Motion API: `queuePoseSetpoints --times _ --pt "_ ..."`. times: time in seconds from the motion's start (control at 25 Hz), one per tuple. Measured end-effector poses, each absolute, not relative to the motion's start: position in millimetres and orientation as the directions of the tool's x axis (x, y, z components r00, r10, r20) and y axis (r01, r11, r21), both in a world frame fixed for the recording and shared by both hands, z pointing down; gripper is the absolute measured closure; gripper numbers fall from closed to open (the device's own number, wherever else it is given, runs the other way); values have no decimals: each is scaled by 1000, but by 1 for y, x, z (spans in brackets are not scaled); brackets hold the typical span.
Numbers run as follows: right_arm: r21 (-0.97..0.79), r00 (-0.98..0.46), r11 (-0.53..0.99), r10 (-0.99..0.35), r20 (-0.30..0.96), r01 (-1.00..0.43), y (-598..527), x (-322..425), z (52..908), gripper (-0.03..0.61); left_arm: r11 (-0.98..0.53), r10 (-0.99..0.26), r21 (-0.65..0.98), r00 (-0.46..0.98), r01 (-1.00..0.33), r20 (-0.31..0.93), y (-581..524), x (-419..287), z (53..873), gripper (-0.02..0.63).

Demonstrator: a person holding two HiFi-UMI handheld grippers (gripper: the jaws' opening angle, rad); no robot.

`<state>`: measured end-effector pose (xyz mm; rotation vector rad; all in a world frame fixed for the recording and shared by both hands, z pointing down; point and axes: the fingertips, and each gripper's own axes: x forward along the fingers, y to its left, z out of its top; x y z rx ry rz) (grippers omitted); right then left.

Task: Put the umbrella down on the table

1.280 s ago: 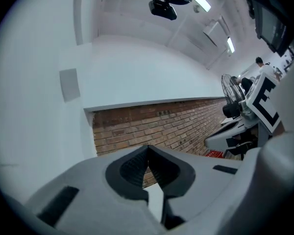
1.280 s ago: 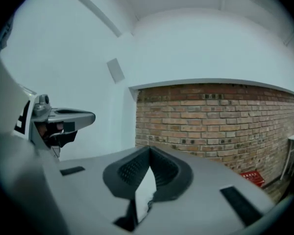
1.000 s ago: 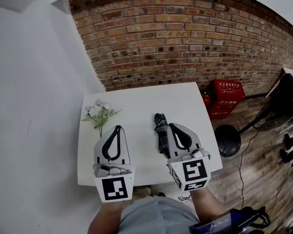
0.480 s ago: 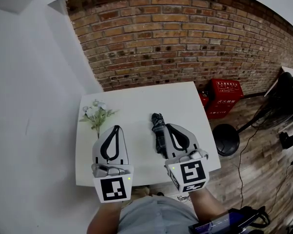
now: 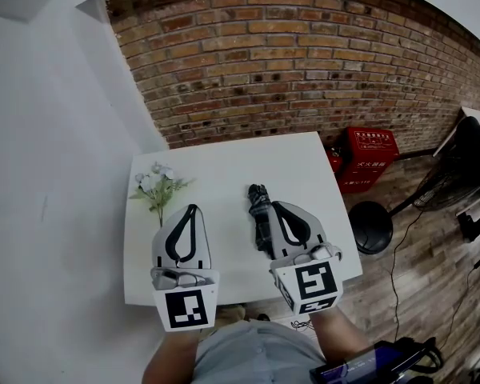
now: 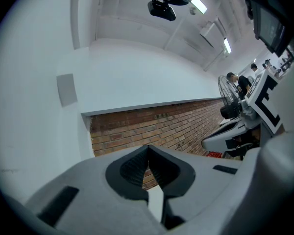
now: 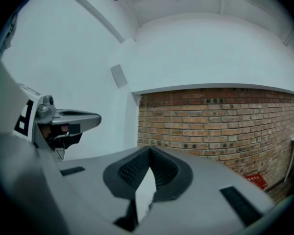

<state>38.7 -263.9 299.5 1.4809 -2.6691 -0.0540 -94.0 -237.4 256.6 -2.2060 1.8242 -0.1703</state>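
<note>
The folded black umbrella lies flat on the white counter, just beside the right gripper. That gripper is clenched on nothing, jaws meeting tip to tip. The left gripper is likewise clenched and empty (a sprig of white flowers lies just ahead of it). The put-down looks finished; what remains, I judge, is drawing both grippers back without nudging the umbrella.

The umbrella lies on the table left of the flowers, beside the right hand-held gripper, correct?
No. The umbrella lies on the table right of the flowers, not left, beside the right hand-held gripper. The head view shows it.
</note>
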Motion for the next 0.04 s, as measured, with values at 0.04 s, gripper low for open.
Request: queuePoseSetpoints --times 0.04 --pt "74 -526 529 -848 60 -845 -264 39 300 574 -169 -976 -284 200 -944 -82 -238 -94 257 606"
